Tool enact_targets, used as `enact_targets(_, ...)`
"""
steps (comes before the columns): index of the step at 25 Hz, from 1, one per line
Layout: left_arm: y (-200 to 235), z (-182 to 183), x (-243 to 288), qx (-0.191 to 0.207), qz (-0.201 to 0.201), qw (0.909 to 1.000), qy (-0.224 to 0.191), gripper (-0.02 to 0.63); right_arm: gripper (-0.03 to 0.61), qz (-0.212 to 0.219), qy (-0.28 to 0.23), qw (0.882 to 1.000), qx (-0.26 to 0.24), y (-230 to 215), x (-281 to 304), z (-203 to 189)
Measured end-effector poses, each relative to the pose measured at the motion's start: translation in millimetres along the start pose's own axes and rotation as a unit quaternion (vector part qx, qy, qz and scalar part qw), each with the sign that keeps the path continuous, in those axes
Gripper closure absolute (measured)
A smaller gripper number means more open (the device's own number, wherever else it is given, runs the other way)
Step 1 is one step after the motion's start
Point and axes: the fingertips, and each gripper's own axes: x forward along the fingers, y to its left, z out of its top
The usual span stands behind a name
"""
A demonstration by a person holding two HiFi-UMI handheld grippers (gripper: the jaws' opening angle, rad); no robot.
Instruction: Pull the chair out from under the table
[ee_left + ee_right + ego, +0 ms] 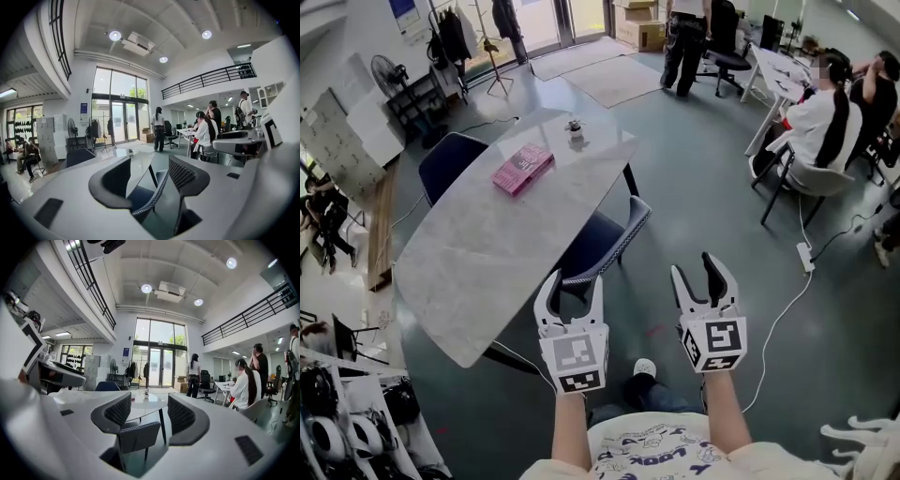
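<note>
Barely begun: no grip yet on the chair (pixel 598 242), tucked under the table (pixel 478 253) at its near edge. Holding left gripper (pixel 572 286) and right gripper (pixel 696 272) wide apart, empty, short of it. Left to do: reaching, clamping, pulling out.

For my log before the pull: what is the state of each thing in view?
Chair: pushed in under the table, not gripped.
Left gripper: open, empty.
Right gripper: open, empty.
Pink box: lying flat on the table.
</note>
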Motion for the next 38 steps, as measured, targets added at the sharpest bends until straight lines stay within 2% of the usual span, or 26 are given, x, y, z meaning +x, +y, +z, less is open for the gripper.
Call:
enact_targets(7, -3, -6, 34, 0.003, 0.012, 0.9999, 0.011, 0.353, 0.333, 0.021, 0.004, 1.0, -0.008, -16, 42, -10)
enact_targets(18, 11, -34, 75, 0.005, 0.013, 0.9985, 0.054, 0.347, 0.327, 0.052, 0.039, 0.998, -0.022, -10, 98, -37)
enact_targets(28, 29, -43, 131, 0.007, 0.004, 0.9969, 0.078, 0.342, 0.324, 0.058, 0.063, 0.996, -0.025, -14, 156, -50)
enact_targets(38, 50, -68, 184, -0.008, 0.004, 0.9919, 0.127, 0.33, 0.324, 0.075, 0.101, 0.99, -0.062, -10, 217, -72)
